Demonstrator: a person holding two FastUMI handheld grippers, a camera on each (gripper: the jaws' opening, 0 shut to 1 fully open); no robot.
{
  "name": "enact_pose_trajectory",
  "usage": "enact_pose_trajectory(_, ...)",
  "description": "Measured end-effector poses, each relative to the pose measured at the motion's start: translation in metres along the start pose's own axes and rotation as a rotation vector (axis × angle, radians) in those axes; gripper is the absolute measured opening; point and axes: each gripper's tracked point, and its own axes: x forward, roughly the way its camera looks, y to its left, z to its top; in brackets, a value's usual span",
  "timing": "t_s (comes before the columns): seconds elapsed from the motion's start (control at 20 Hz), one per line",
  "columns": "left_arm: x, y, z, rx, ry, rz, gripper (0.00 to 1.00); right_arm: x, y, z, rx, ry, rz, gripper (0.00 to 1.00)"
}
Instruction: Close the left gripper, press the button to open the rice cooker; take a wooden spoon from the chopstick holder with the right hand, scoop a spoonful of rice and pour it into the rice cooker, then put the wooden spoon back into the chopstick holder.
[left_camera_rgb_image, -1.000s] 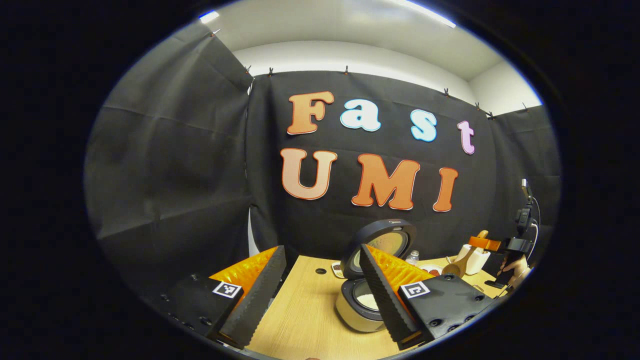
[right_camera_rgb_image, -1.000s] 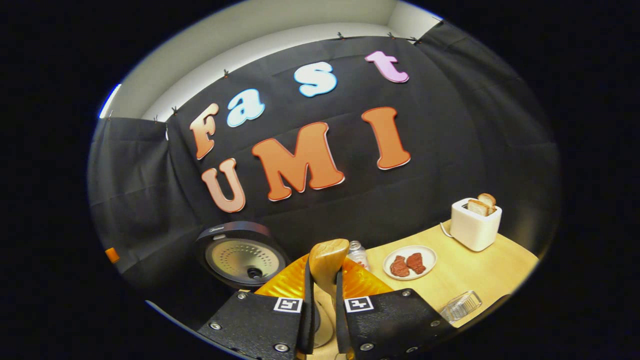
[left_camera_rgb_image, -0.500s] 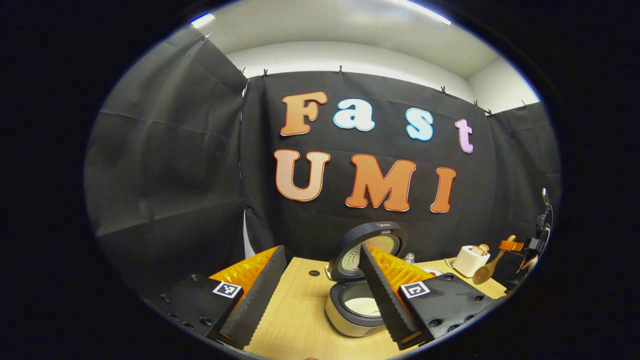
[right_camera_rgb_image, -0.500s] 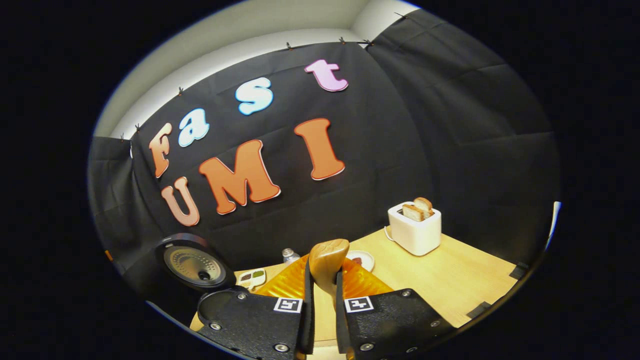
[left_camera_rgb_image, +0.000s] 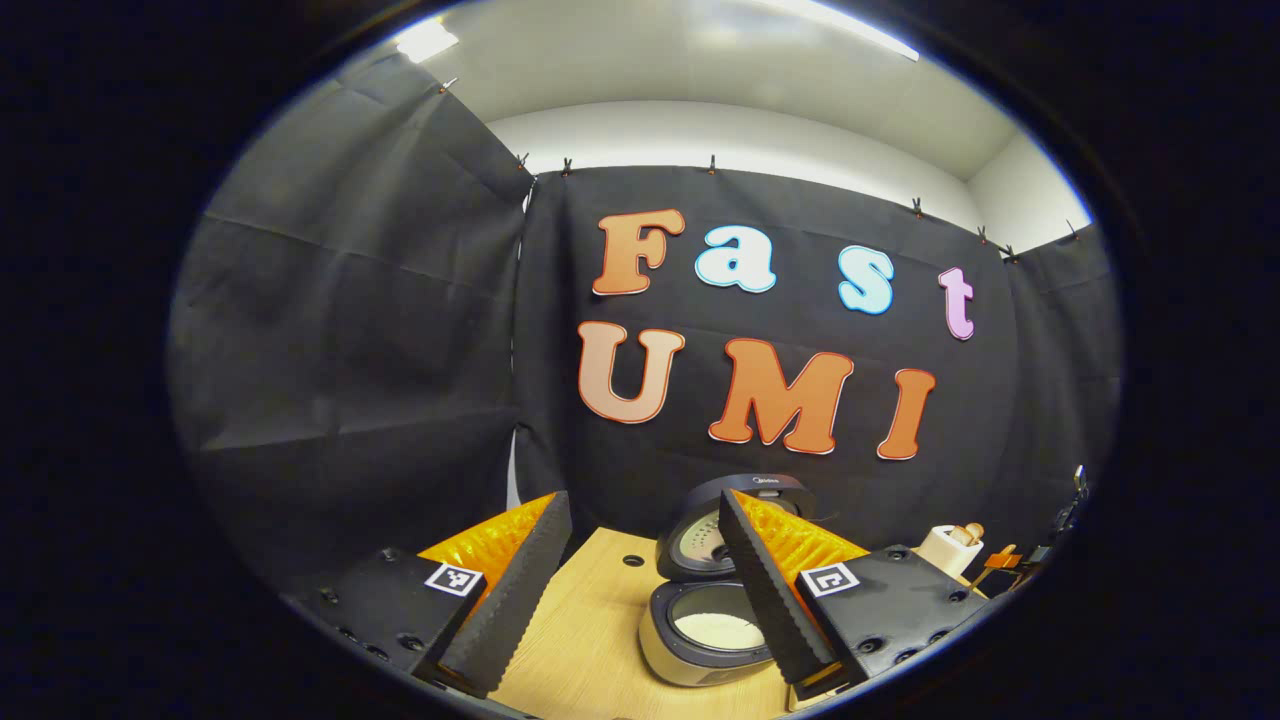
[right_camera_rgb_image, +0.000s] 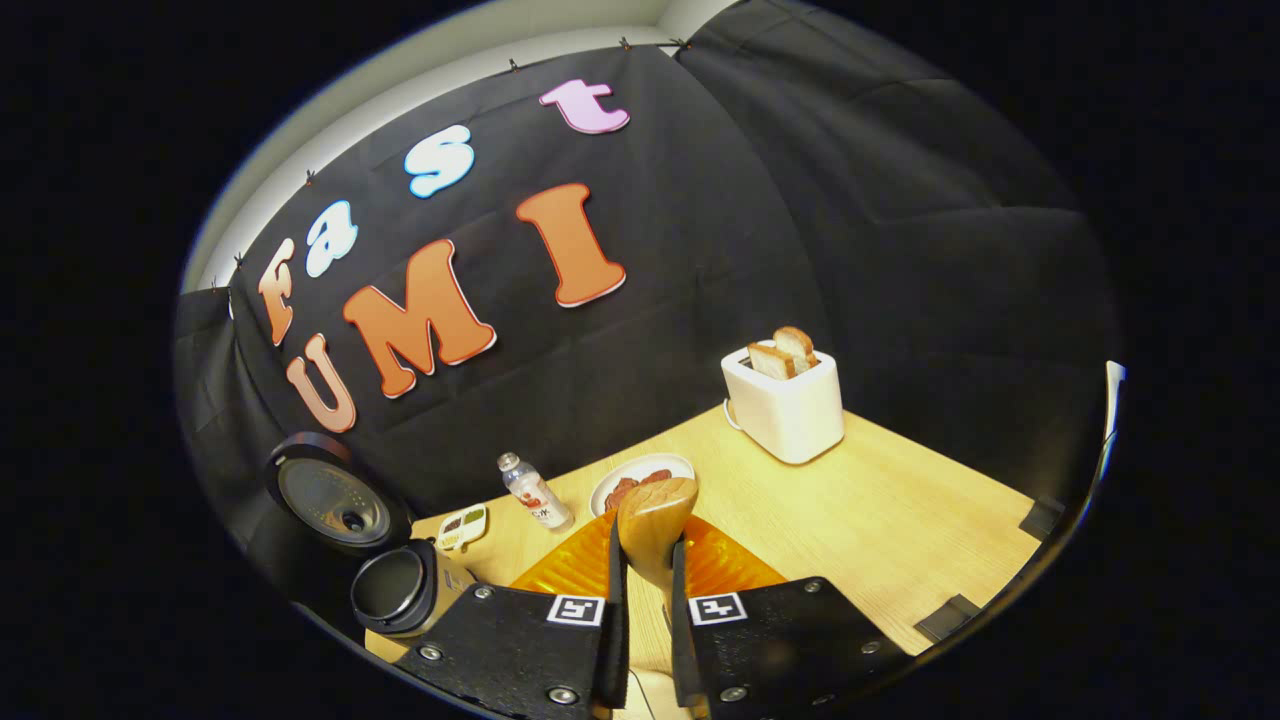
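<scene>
The rice cooker (left_camera_rgb_image: 690, 655) stands open on the wooden table, its lid (left_camera_rgb_image: 700, 525) tipped back and white rice (left_camera_rgb_image: 718, 630) in the pot. My left gripper (left_camera_rgb_image: 640, 600) hovers in front of it, open, nothing between the fingers. In the right gripper view my right gripper (right_camera_rgb_image: 645, 600) is shut on the wooden spoon (right_camera_rgb_image: 655, 515); the handle end sticks up past the fingertips and the bowl is hidden below. The open cooker (right_camera_rgb_image: 400, 590) sits far to its lower left. The right gripper (left_camera_rgb_image: 1005, 560) also appears small at the far right of the left gripper view.
A white toaster (right_camera_rgb_image: 785, 405) holding bread slices stands at the back of the table. A plate of food (right_camera_rgb_image: 640, 478), a small bottle (right_camera_rgb_image: 535, 495) and a little sauce dish (right_camera_rgb_image: 460, 525) lie between the toaster and the cooker. Bare tabletop (right_camera_rgb_image: 900, 510) stretches to the right.
The right gripper has carried the spoon away from the cooker to the right; the cooker has slid to the far left of its view. The left gripper has stayed open and drawn back slightly.
</scene>
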Motion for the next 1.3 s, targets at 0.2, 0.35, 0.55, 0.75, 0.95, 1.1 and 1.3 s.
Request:
enact_pose_trajectory(0.2,-0.018,-0.005,0.006,0.049,-0.002,0.041,1.0,0.022,-0.009,-0.03,0.033,0.073,0.017,0.17)
enact_pose_trajectory(0.35,-0.025,-0.004,0.006,0.077,0.0,0.082,0.99,0.033,-0.016,-0.045,0.047,0.101,0.017,0.17)
enact_pose_trajectory(0.55,-0.03,-0.008,0.0,0.097,0.023,0.098,0.99,0.041,-0.027,-0.057,0.09,0.129,0.029,0.17)
enact_pose_trajectory(0.75,-0.027,-0.022,-0.007,0.096,0.043,0.084,0.99,0.038,-0.047,-0.047,0.141,0.125,-0.001,0.23)
enact_pose_trajectory(0.95,-0.015,-0.043,-0.011,0.074,0.057,0.028,0.99,0.026,-0.073,-0.03,0.056,0.112,-0.074,0.36)
enact_pose_trajectory(1.1,-0.003,-0.053,-0.011,0.061,0.049,0.022,0.99,0.01,-0.09,-0.001,-0.016,0.074,-0.126,0.69)
enact_pose_trajectory(1.3,0.017,-0.07,-0.015,0.04,0.055,-0.007,0.99,-0.016,-0.087,0.047,-0.103,0.015,-0.153,0.93)
